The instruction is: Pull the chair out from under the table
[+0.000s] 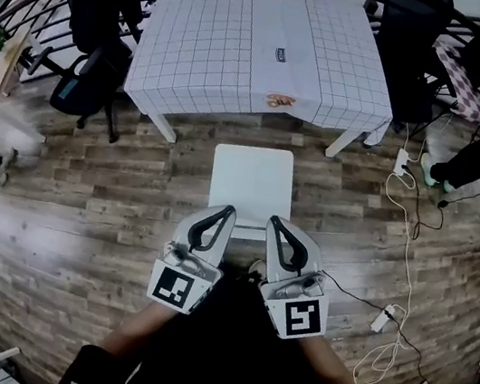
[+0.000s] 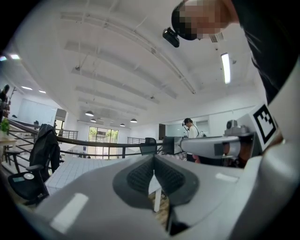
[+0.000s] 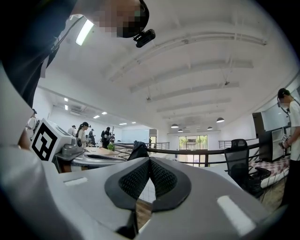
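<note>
Left gripper (image 1: 225, 212): jaws pressed together on nothing, its tip over the chair side farthest from the table.
Right gripper (image 1: 275, 223): also closed and empty, just beside the left one; neither holds the seat.
Chair (image 1: 252, 178): white, on the wood floor in front of the table, clear of its edge. The pulling looks finished.
Table (image 1: 211, 43): covered by a checked cloth.
Around: black office chair (image 1: 88, 86) at the table's left corner, white cable (image 1: 407, 262) on its right; neither blocks the chair.
</note>
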`<state>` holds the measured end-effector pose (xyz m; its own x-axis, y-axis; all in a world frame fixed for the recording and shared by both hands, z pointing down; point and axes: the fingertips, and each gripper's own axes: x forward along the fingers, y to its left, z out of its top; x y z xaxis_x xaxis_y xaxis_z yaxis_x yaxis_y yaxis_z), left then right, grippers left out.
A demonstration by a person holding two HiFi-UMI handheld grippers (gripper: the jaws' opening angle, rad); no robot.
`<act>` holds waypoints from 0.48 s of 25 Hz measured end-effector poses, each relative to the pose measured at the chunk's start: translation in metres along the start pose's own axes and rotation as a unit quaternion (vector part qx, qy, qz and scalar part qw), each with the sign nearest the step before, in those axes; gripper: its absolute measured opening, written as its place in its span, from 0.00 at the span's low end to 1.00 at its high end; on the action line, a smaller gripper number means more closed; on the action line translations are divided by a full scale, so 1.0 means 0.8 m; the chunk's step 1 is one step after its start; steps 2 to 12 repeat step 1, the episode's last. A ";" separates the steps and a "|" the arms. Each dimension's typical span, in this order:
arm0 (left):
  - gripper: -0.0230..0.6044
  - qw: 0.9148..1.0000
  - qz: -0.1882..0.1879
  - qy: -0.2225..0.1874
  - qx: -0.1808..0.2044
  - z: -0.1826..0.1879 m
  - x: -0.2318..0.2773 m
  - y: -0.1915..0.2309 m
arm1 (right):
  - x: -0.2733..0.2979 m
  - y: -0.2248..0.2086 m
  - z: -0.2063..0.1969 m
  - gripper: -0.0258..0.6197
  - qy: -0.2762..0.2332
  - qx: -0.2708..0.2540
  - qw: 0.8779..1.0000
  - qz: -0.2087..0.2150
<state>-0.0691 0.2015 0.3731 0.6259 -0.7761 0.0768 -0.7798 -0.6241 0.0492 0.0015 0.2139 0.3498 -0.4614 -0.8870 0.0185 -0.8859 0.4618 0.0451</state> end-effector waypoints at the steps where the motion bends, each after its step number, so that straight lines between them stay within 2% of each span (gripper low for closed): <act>1: 0.05 1.000 0.001 -0.002 0.002 0.006 0.003 0.008 | 0.007 0.001 0.003 0.04 0.001 0.002 1.000 0.000; 12: 0.05 1.000 0.001 -0.002 0.002 0.006 0.003 0.008 | 0.007 0.001 0.003 0.04 0.001 0.002 1.000 0.000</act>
